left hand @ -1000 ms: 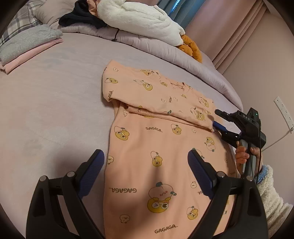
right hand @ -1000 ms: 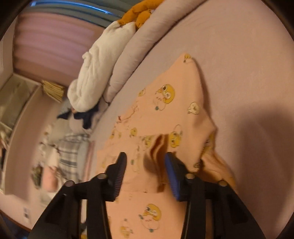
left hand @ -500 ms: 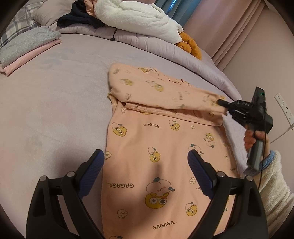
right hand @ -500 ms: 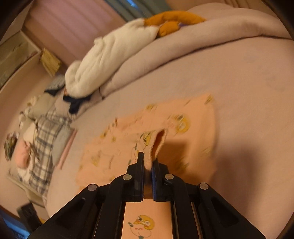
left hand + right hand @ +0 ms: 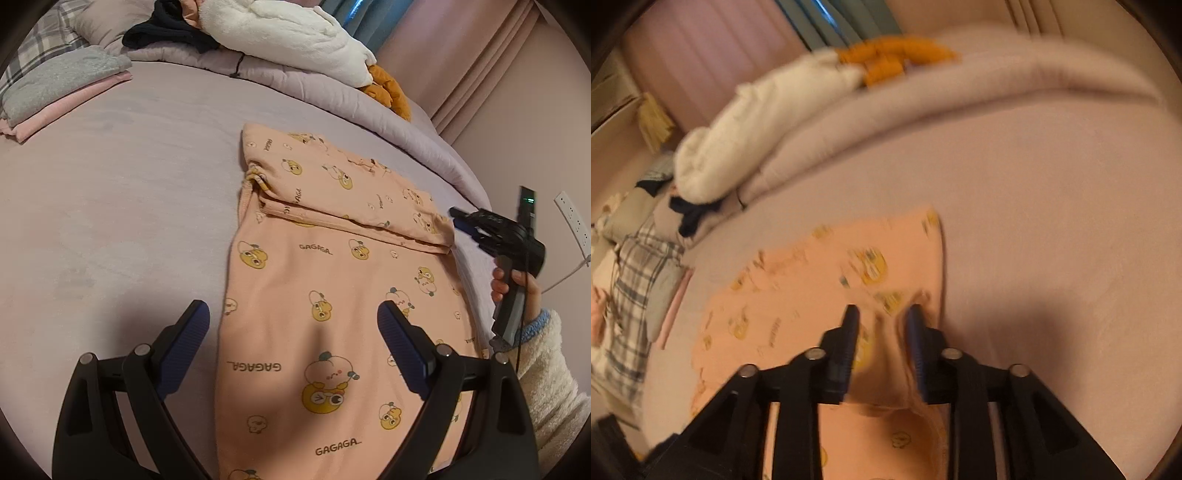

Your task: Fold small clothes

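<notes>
The left wrist view shows the whole peach garment [image 5: 332, 295] lying flat on the bed [image 5: 129, 203], its far part folded back toward the near part in one band. It also shows the right tongs [image 5: 460, 218] from the side, just beside the folded band's right end, held by a hand [image 5: 517, 286] in a fluffy sleeve. The right wrist view is blurred, but it alone shows the gap between the right tongs [image 5: 881, 317]: the two fingers stand apart, with a raised fold of the garment [image 5: 798, 302] between them, not pinched. The left tongs [image 5: 293, 317] are wide apart above the near half of the garment, holding nothing.

There is one peach garment and two pairs of tongs. On the far left of the bed lies one stack of folded clothes [image 5: 55, 92], grey over pink. Along the far edge runs a rolled duvet [image 5: 332, 92] with one white fluffy blanket [image 5: 288, 40], a dark garment [image 5: 166, 29] and an orange plush toy [image 5: 391, 92] on it. Pink curtains [image 5: 480, 66] hang behind, and a wall socket [image 5: 572, 221] is at right.
</notes>
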### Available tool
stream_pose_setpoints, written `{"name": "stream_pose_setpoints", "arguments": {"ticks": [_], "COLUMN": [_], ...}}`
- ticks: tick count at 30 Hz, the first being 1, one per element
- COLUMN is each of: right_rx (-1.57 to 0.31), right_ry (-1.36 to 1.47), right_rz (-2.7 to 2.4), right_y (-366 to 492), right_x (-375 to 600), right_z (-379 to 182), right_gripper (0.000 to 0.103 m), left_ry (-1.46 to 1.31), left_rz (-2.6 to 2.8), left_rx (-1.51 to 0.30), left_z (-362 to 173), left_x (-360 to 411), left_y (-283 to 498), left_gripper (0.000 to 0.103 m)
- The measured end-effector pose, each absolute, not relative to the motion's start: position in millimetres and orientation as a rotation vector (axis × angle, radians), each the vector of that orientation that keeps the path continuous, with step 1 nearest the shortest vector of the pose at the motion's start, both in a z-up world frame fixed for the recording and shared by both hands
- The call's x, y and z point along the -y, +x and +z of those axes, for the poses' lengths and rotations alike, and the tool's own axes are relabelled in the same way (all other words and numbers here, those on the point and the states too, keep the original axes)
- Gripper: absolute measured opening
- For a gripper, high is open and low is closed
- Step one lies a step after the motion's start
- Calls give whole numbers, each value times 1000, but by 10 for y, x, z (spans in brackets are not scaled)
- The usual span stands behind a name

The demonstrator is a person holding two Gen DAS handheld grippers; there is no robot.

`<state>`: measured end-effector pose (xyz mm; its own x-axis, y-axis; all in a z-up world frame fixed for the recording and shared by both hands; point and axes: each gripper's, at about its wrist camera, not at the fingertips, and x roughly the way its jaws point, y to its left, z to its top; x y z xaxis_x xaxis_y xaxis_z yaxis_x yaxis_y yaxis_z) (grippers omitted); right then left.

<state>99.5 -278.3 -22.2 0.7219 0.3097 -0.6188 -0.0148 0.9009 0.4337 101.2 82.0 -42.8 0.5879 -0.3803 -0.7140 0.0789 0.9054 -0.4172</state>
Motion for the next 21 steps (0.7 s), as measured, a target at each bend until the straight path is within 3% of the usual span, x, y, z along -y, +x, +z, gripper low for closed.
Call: {"name": "stream_pose_setpoints", "arguments": {"ticks": [5, 7, 10, 15, 21], "right_rx": [-865, -921, -905, -843, -934], "right_ry": [278, 244, 246, 231, 110], "right_rz": [237, 219, 207, 329, 409], "right_y": [1102, 1185, 1171, 815, 281], "right_x": [2530, 2478, 2440, 2265, 1977], "right_z": [-478, -646, -579, -345, -566], "right_gripper": [28, 23, 22, 22, 22], "left_ry": [-416, -422, -414, -396, -336], "left_rz": [-289, -289, -283, -279, -370], "left_rx": [-904, -906, -900, -879, -835], "left_z": [-450, -449, -415, -361, -292], "left_x": [-877, -878, -891, -922, -708], "left_y": [984, 964, 898, 767, 608], "left_gripper": [92, 92, 92, 92, 92]}}
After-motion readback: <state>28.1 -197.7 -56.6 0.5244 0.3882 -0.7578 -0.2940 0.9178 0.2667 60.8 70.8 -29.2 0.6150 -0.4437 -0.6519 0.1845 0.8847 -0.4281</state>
